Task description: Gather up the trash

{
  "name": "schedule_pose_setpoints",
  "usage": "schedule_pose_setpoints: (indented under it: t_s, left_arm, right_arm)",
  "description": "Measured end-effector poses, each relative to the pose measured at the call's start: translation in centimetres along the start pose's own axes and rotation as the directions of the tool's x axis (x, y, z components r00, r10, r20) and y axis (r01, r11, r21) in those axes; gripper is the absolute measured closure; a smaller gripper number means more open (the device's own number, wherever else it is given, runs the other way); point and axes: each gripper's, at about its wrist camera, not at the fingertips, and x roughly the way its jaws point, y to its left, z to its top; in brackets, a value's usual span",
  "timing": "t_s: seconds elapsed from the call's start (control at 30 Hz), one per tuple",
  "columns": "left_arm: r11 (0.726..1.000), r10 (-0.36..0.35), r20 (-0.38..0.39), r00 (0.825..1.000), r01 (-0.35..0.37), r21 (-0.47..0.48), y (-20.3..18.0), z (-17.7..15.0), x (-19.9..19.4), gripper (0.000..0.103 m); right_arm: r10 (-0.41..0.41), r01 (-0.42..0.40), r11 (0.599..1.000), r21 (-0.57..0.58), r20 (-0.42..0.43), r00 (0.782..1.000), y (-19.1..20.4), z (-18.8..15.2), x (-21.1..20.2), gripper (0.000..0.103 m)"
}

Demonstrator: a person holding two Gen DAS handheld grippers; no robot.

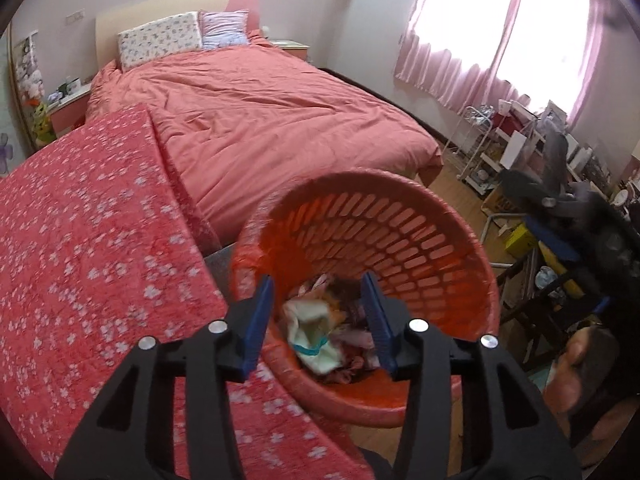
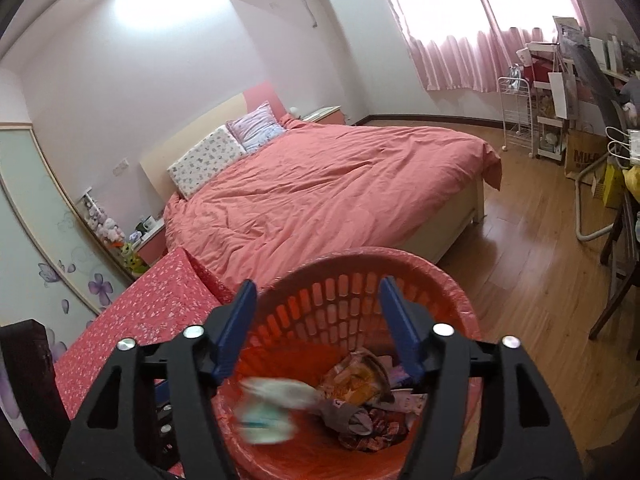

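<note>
A bedroom. A wide bed (image 2: pixel 332 184) under a salmon quilt fills the far middle, with two pillows (image 2: pixel 228 148) at its head on the left. Pink curtains (image 2: pixel 472 40) glow over bright windows at far right, and cluttered shelves (image 2: pixel 560 112) line the right wall above a wood floor (image 2: pixel 520 280). At near left lies a red flowered cover (image 1: pixel 80 248), over what may be a counter or bench; I cannot tell which.

Nearest to both cameras is an orange slotted basket (image 1: pixel 400 240), lined with a thin red bag and tipped so its mouth faces the viewer. It sits just right of the flowered cover. In its bottom lie crumpled wrappers and scraps, and among them a pale wad of trash (image 1: pixel 312 340) with a teal streak, blurred as if dropping.

The left hand-held gripper (image 1: pixel 320 320) is poised over the basket mouth, jaws parted and empty. The right hand-held gripper (image 2: pixel 316 328) hangs over the same mouth, jaws spread wider, also empty.

The step in hand looks like the drop into the basket. Next, I judge, both must lift clear of the rim and seek more trash; none shows on the bed or floor here.
</note>
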Motion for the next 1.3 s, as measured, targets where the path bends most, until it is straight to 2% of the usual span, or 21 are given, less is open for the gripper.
schedule_pose_setpoints:
  t_s: [0.17, 0.33, 0.47, 0.53, 0.63, 0.8, 0.97, 1.1, 1.17, 1.3]
  left_arm:
    - [0.999, 0.04, 0.04, 0.998, -0.039, -0.01, 1.9, -1.5, -3.0, 0.046]
    - [0.995, 0.097, 0.112, 0.989, -0.093, -0.039, 4.1, -3.9, -8.2, 0.028]
    - [0.985, 0.168, 0.181, 0.969, -0.157, -0.075, 5.7, -6.5, -12.8, 0.018]
    - [0.975, 0.213, 0.213, 0.953, -0.196, -0.102, 6.4, -7.8, -15.0, 0.009]
    - [0.957, 0.282, 0.258, 0.924, -0.251, -0.147, 7.2, -9.8, -18.0, 0.004]
    - [0.911, 0.402, 0.274, 0.873, -0.351, -0.216, 8.3, -13.4, -21.7, 0.004]
    - [0.878, 0.456, 0.25, 0.854, -0.386, -0.282, 9.4, -16.4, -23.8, 0.004]
    - [0.849, 0.509, 0.263, 0.82, -0.426, -0.313, 9.9, -18.4, -25.2, 0.004]
    - [0.836, 0.53, 0.274, 0.802, -0.441, -0.326, 10.1, -19.2, -26.0, 0.004]
    - [0.827, 0.542, 0.286, 0.79, -0.44, -0.35, 10.4, -20.3, -27.3, 0.004]
  right_arm:
    - [-0.011, 0.013, 0.998, -0.064, 0.038, 0.999, 0.9, -0.6, -2.6, 0.012]
    - [-0.002, 0.011, 0.991, -0.132, 0.07, 0.998, 2.4, -2.0, -5.7, 0.005]
    - [-0.023, 0.042, 0.978, -0.202, 0.099, 0.995, 3.8, -3.7, -7.9, 0.003]
    - [-0.027, 0.055, 0.969, -0.239, 0.12, 0.992, 4.5, -4.7, -9.3, 0.002]
    - [-0.049, 0.088, 0.956, -0.279, 0.143, 0.989, 5.6, -6.1, -10.9, 0.002]
    - [-0.052, 0.126, 0.932, -0.339, 0.22, 0.974, 7.4, -8.5, -13.3, 0.002]
    - [-0.028, 0.115, 0.914, -0.39, 0.22, 0.975, 9.0, -10.4, -14.7, 0.002]
    - [-0.04, 0.139, 0.894, -0.426, 0.233, 0.972, 9.9, -11.6, -15.7, 0.002]
    - [-0.044, 0.13, 0.9, -0.416, 0.21, 0.977, 10.0, -11.8, -15.8, 0.002]
    - [-0.073, 0.13, 0.919, -0.371, 0.163, 0.984, 9.7, -12.7, -15.9, 0.002]
